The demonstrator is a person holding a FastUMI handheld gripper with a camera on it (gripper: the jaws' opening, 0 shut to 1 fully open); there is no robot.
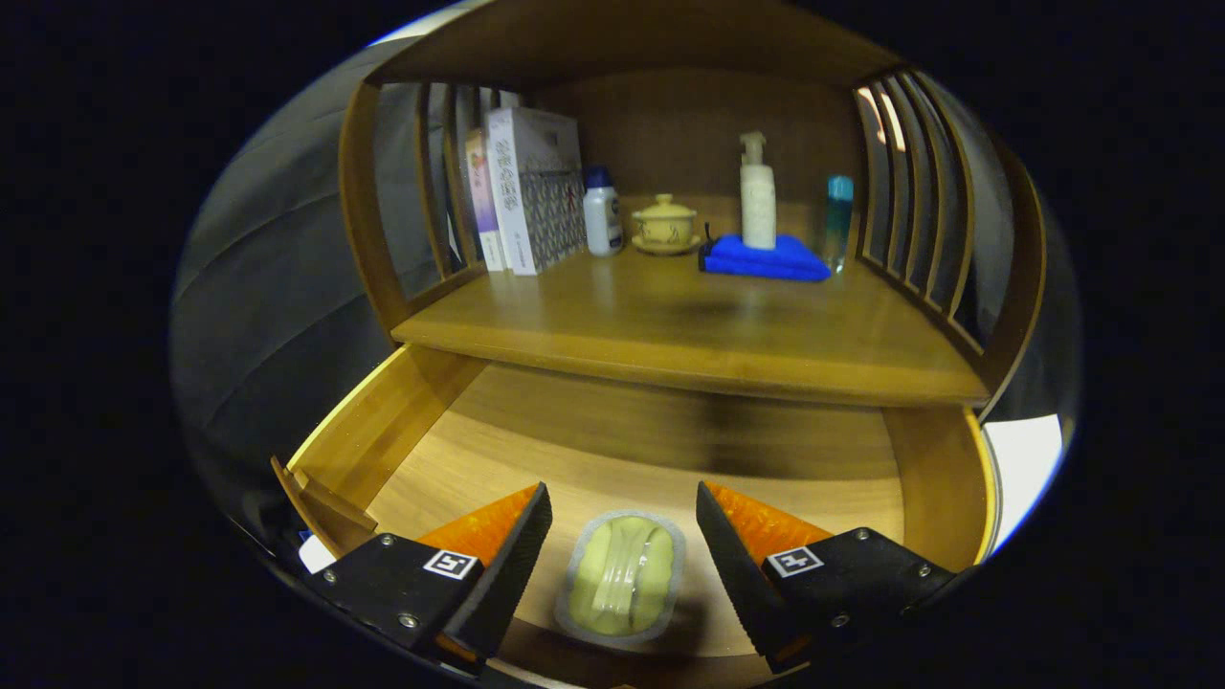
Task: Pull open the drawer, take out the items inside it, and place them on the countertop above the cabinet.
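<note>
Pale green under clear film, the sealed blister pack (pixel 622 574) lay flat on the wooden floor of the open drawer (pixel 402 431), near its front, directly between the fingers of the gripper (pixel 622 560). The fingers stood wide apart, one on each side of the pack, neither touching it. Judged light, with a thin, glossy and probably slippery plastic shell that could flex or dent under a hard squeeze; the flat sealed rim offers little to grip. Best hold is likely across the raised middle of the pack, on its two long sides, closing gently. The countertop (pixel 689 325) above the drawer had bare wood toward its front edge, with a folded blue cloth (pixel 766 260) and a pump bottle (pixel 757 196) further back.
</note>
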